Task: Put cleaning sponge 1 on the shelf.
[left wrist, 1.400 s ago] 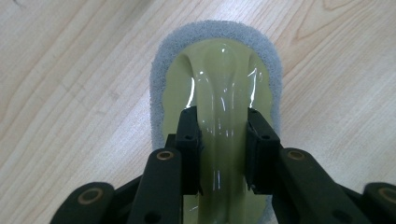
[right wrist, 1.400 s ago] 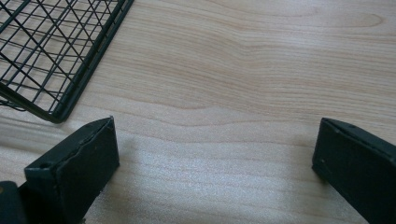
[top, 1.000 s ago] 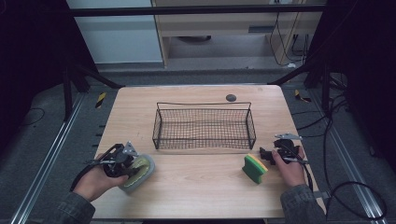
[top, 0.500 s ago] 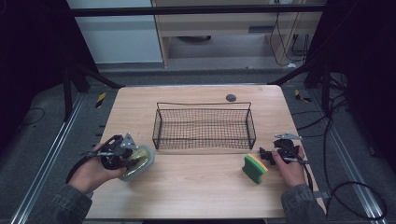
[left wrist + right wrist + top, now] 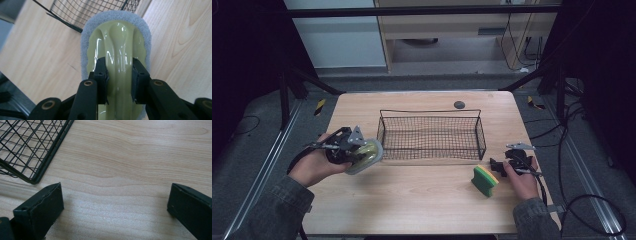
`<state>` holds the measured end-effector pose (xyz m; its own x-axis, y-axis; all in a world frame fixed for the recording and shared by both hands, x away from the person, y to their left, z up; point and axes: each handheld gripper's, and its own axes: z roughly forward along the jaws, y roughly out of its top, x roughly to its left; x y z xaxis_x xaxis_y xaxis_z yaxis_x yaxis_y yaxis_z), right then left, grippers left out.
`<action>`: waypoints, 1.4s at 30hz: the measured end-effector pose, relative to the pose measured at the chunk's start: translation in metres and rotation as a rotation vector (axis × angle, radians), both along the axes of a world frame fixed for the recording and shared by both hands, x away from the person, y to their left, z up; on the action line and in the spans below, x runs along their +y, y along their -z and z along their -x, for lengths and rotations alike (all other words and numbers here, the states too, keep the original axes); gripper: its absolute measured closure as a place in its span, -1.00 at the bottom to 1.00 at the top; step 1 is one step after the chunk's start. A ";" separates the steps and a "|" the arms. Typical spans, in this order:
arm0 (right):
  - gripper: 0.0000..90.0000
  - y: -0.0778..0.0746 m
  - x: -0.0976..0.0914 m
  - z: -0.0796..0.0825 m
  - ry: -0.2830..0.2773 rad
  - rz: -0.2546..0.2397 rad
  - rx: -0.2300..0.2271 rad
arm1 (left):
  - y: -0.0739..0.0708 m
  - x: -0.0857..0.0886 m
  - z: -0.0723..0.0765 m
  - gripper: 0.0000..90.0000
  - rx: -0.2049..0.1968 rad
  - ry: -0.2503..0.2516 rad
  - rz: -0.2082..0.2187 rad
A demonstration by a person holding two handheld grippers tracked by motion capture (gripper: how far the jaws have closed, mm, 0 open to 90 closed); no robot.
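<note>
The left gripper view shows the left gripper (image 5: 119, 75) clamped on the scrubber's (image 5: 116, 45) glossy handle ridge, just left of the wire basket (image 5: 432, 135), whose mesh looks bare. The right gripper (image 5: 115, 207) stands released, well right of it.

Light wood table (image 5: 422, 200) on grey carpet floor (image 5: 257, 150). Black frame posts (image 5: 287, 95) at both sides. Pale cabinet (image 5: 347, 40) and wooden shelf unit (image 5: 447, 35) behind, dim surroundings.
</note>
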<state>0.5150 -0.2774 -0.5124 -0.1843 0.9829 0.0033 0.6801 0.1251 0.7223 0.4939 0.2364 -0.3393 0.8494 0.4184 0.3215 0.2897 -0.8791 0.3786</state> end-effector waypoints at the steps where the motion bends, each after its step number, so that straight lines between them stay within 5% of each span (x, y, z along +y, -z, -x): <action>1: -0.98 0.000 0.000 0.000 0.000 0.000 0.000 | -0.003 -0.001 -0.002 0.57 -0.005 0.012 -0.002; 17: -0.98 0.000 0.000 0.001 -0.004 0.004 -0.001 | -0.029 -0.001 -0.031 0.57 -0.048 0.064 0.018; 29: -0.98 0.000 0.001 0.002 0.008 0.009 -0.003 | -0.050 -0.041 -0.062 0.56 -0.069 0.174 -0.030; 34: -0.98 0.000 0.001 0.002 0.005 0.011 -0.002 | -0.051 -0.059 -0.075 0.56 -0.094 0.178 -0.046; 42: -0.98 0.000 0.001 0.003 0.005 0.008 -0.002 | -0.046 -0.083 -0.086 0.56 -0.150 0.251 -0.012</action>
<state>0.5117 -0.2761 -0.5128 -0.1790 0.9838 -0.0051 0.6793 0.1273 0.7227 0.5802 0.1535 -0.2934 0.8686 0.1965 0.4548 0.0043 -0.9210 0.3896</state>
